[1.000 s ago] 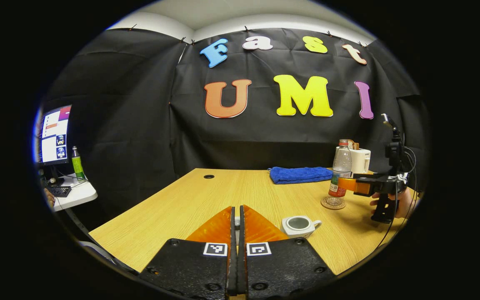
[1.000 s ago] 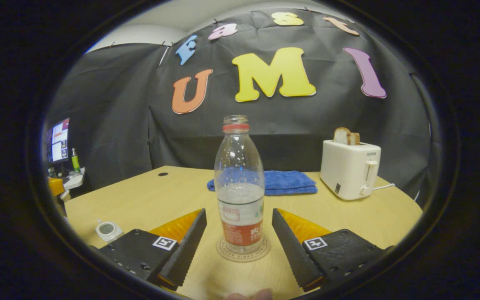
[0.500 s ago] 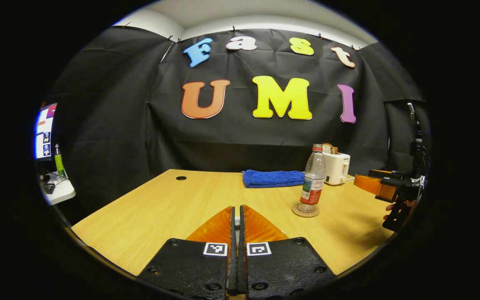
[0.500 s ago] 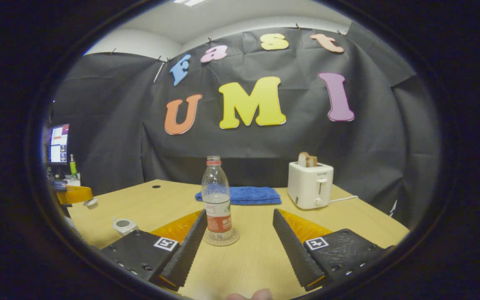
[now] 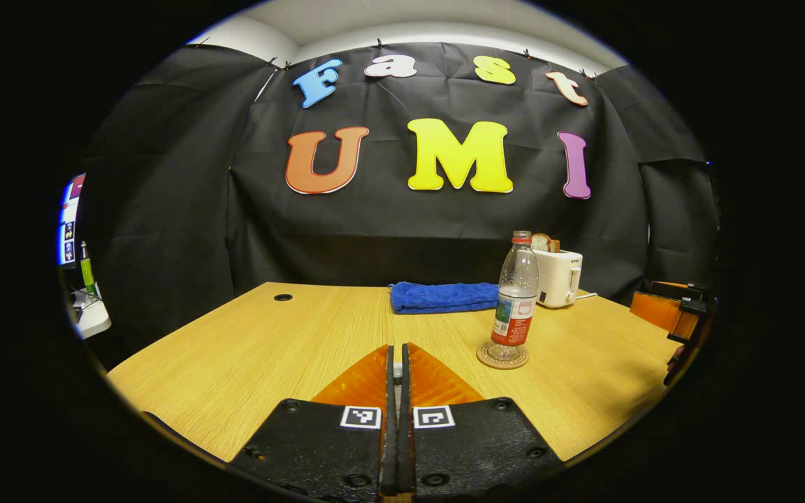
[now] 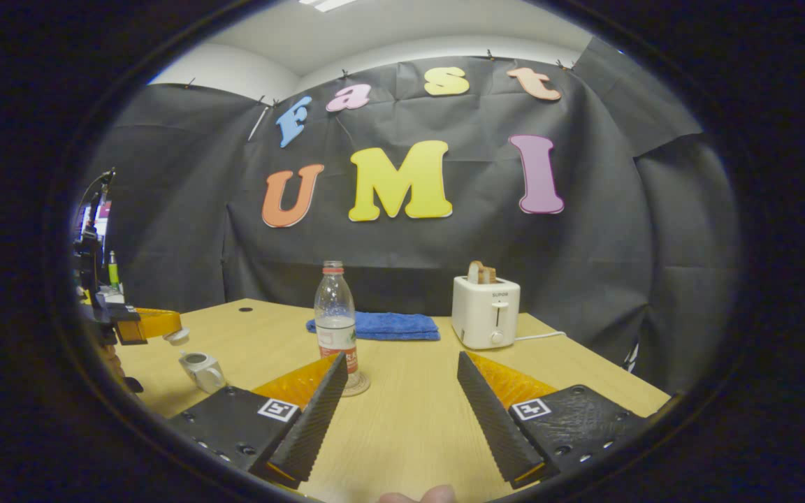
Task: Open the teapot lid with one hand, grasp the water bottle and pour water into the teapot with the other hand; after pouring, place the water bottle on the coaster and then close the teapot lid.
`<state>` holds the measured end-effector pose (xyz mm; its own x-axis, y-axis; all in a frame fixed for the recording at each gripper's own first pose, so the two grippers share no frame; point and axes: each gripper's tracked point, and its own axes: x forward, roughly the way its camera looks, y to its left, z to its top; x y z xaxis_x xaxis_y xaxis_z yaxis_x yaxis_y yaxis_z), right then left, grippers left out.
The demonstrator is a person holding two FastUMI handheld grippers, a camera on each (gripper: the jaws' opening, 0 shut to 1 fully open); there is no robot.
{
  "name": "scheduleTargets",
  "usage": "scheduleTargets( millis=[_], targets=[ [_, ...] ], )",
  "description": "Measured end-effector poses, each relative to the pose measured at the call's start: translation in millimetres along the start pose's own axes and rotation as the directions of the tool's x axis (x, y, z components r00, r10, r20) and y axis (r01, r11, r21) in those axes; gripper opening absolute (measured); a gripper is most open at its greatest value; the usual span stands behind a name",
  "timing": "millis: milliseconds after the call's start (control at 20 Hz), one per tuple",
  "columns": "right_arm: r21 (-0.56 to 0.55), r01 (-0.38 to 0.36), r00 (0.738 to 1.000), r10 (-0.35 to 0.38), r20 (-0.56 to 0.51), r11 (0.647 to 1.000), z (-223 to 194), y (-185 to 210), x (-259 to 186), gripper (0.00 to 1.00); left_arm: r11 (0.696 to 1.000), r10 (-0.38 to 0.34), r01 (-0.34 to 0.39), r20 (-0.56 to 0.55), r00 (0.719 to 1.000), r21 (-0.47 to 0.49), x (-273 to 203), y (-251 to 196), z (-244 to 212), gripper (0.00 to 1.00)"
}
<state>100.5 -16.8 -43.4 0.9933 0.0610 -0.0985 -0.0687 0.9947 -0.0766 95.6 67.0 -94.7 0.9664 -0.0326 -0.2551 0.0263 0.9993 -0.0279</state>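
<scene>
— Nearest my right gripper [image 6: 400, 363], what do you make of it?

— Its fingers stand wide apart with nothing between them, over bare table [image 6: 409, 433]; a fingertip of the holding hand shows at the bottom edge.

— And the water bottle [image 6: 336, 320]?

— Just beyond the gripper's left finger in the right gripper view; upright on the coaster [image 6: 356, 384], cap off, some water in it; so the set-down is done, I'd judge.

— Then closing is the step in hand; where's the teapot [image 6: 200, 369]?

— Farther left on the table, mouth open; my left gripper [image 6: 138, 325] hangs above and a little to the left of it, with the teapot lid [image 6: 177, 337] at its tip.

— Clamped on the lid?

— In the left gripper view its fingers are pressed together with a pale sliver between them; it's small and dim, but I take that for the lid's knob, gripped.

— Next move?

— Bring the left gripper across over the teapot's mouth, keep the lid level, lower until it seats in the rim, only then part the fingers; the right gripper should hold off from the bottle; a tilted lid could catch the rim and nudge the pot.

— Anything behind?

— Blue towel [image 6: 374, 326] and toaster [image 6: 485, 321] by the wall, well apart from all this.
</scene>
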Motion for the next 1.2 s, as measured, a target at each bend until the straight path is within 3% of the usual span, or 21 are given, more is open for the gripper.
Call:
scheduleTargets(
  millis=[350, 950, 1150, 1200],
  targets=[
    [0.018, 0.041, 0.999, -0.041, -0.033, 0.999, -12.0, -21.6, 3.8, 0.95, 1.000, 0.019, -0.019, -0.036, 0.999, 0.019, 17.4, -0.5, -23.4, 0.03],
    [0.019, 0.039, 0.999, -0.038, -0.037, 0.999, -17.9, -26.1, 3.0, 0.96, 0.999, 0.043, -0.043, -0.065, 0.997, 0.006, 19.0, 0.2, -36.0, 0.04],
    [0.023, 0.041, 0.999, -0.041, -0.029, 0.999, -15.6, -26.0, 1.4, 0.96, 0.997, 0.071, -0.071, -0.048, 0.996, 0.019, 15.8, 2.9, -28.2, 0.17],
    [0.029, 0.040, 0.999, -0.039, -0.031, 0.999, -15.2, -25.5, 0.8, 0.95, 0.996, 0.083, -0.082, -0.039, 0.996, 0.026, 14.2, 4.7, -23.9, 0.47]
  ],
)
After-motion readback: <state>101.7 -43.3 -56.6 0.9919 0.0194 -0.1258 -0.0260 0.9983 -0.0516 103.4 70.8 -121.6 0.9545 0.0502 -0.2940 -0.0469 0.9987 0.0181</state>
